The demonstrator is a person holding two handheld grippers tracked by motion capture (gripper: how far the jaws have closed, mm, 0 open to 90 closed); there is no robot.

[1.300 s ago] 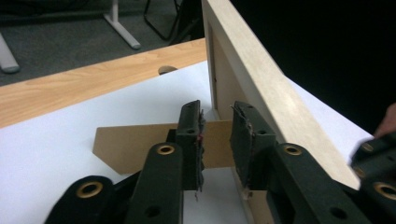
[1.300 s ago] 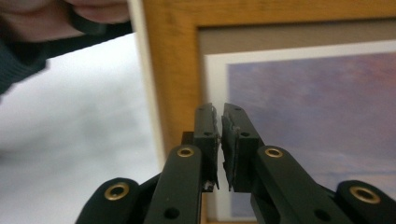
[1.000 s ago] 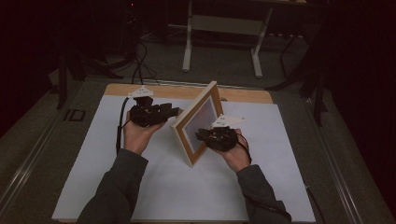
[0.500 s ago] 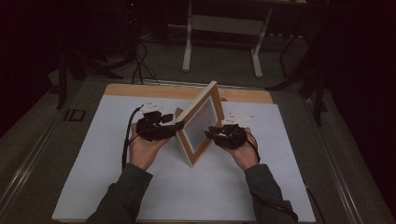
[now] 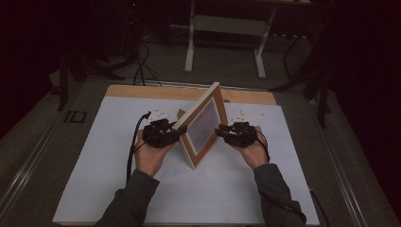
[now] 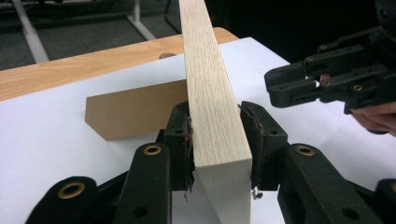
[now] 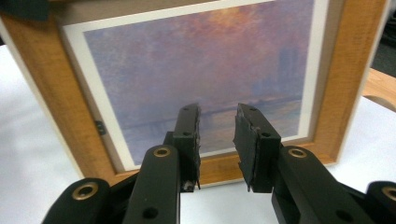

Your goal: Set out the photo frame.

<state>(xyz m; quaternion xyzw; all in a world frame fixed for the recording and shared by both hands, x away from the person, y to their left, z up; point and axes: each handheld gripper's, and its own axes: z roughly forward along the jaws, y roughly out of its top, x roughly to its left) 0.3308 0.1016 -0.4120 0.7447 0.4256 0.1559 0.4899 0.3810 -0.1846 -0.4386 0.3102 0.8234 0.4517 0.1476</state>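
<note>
Wooden picture frame [image 6: 212,112] pinched by left gripper [image 6: 217,140], painting faces right gripper [image 7: 217,135]

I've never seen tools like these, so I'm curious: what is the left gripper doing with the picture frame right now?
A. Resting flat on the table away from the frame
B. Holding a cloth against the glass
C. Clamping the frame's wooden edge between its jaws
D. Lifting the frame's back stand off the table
C: in the left gripper view, the left gripper has a jaw pressed to each side of the picture frame edge.
</note>
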